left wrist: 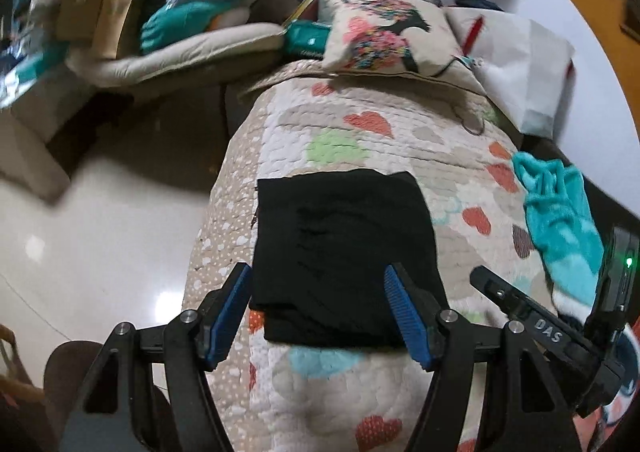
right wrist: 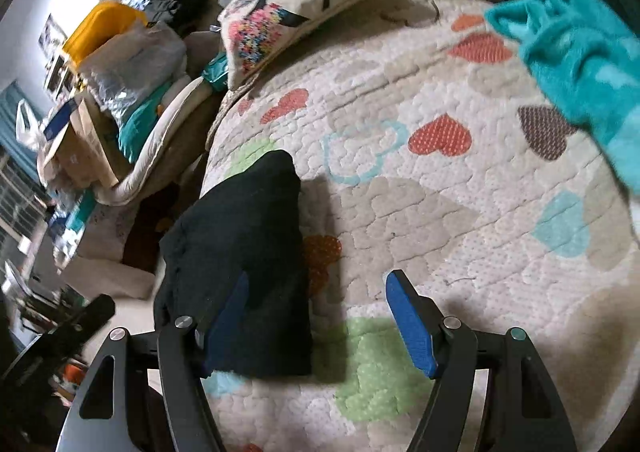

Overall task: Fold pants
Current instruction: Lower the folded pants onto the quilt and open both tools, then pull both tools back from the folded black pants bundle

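Observation:
Black pants (left wrist: 340, 252) lie folded into a compact rectangle on a quilt with hearts (left wrist: 360, 131). My left gripper (left wrist: 318, 268) hovers over the near end of the pants, open, its blue pads (left wrist: 404, 312) apart and pressing on nothing. In the right wrist view the pants (right wrist: 240, 252) lie at the left near the bed's edge. My right gripper (right wrist: 320, 276) is open above the quilt (right wrist: 440, 211). Its left finger overlaps the pants in the picture, and nothing sits between its pads. The black frame of the other hand's tool (left wrist: 536, 316) shows at the right of the left wrist view.
A teal fuzzy garment (left wrist: 560, 219) (right wrist: 580, 63) lies on the quilt to the right. A patterned pillow (left wrist: 380, 31) (right wrist: 280, 3) sits at the far end. Left of the bed are a shiny floor (left wrist: 100, 232) and a chair piled with bags and boxes (left wrist: 160, 31).

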The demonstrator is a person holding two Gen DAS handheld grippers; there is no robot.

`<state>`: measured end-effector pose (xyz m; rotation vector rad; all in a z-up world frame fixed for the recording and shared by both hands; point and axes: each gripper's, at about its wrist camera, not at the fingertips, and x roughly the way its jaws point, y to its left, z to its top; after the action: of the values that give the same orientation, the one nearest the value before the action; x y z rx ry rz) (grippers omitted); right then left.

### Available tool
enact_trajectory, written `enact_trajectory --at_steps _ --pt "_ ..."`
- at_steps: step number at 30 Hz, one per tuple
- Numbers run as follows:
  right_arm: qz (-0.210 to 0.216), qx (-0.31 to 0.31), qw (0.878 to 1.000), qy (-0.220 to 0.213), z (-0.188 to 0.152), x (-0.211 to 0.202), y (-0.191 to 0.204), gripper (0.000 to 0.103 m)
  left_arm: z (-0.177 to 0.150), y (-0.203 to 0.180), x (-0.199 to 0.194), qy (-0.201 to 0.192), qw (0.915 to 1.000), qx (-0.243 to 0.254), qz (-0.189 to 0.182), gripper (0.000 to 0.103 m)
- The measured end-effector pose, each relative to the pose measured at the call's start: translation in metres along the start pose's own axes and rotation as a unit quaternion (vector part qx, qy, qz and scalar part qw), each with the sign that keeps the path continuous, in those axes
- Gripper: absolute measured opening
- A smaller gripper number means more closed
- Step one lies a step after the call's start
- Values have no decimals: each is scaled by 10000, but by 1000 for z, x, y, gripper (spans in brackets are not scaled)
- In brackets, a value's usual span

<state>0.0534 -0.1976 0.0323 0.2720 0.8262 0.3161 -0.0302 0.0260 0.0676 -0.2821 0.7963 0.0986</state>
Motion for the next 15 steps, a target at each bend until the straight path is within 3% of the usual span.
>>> enact_trajectory --at_steps 15 --pt "-378 -499 9972 -418 -21 -33 10 76 -19 -38 -47 -689 9933 719 588 70"
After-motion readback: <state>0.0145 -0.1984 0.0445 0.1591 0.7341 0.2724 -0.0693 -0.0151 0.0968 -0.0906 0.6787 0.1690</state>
